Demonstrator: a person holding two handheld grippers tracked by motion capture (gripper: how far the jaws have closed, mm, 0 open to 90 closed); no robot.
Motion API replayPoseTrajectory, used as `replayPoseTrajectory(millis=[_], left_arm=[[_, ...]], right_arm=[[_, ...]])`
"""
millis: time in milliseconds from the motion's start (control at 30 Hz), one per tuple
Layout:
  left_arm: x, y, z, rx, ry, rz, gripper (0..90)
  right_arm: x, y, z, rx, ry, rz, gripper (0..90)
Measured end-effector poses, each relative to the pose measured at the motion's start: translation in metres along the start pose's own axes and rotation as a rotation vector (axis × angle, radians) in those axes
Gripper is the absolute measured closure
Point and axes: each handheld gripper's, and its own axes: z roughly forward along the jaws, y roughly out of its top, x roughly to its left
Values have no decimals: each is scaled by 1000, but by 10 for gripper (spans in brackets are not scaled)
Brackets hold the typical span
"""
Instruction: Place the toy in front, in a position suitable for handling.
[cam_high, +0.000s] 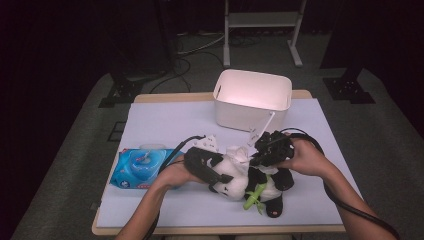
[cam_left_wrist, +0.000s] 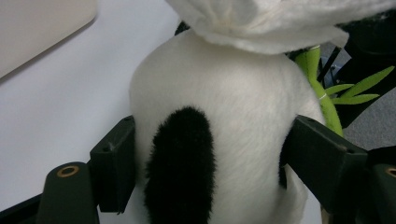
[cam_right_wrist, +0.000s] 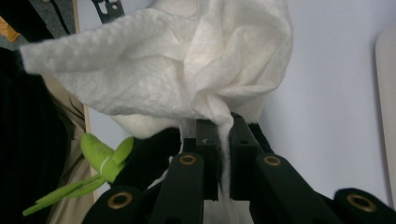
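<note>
The bench has a pale wooden top, and a white mat covers nearly all of it, leaving a thin wooden strip at the far and near edges. Around it lies grey carpet, lit softly near the bench and fading into shadow farther off. The back of the room is dark, with black drapes or walls that cannot be told apart. A white metal frame stands on the floor behind the bench, its two legs reaching toward it. Black stand feet and rest on the carpet at both far corners, and dark cables trail between them.
</note>
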Motion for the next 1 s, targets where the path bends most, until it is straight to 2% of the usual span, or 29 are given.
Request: replayPoseTrajectory(millis=[100,633,733,900,1000], left_arm=[[-1,1,0,-4,1,0,224],[-3,6,1,-6,9,11,223],[-4,7,1,-10,10,10,223],[-4,7,0,-6,10,16,223],[-3,4,0,-8,6,16,222]], right_arm=[[2,5,1,1,4,0,849],[3,37,2,-13,4,-71,848],[4,43,3,-6,7,-62,849],[3,51,6,-7,17,-79,848],[3,50,6,7,18,-71,848]])
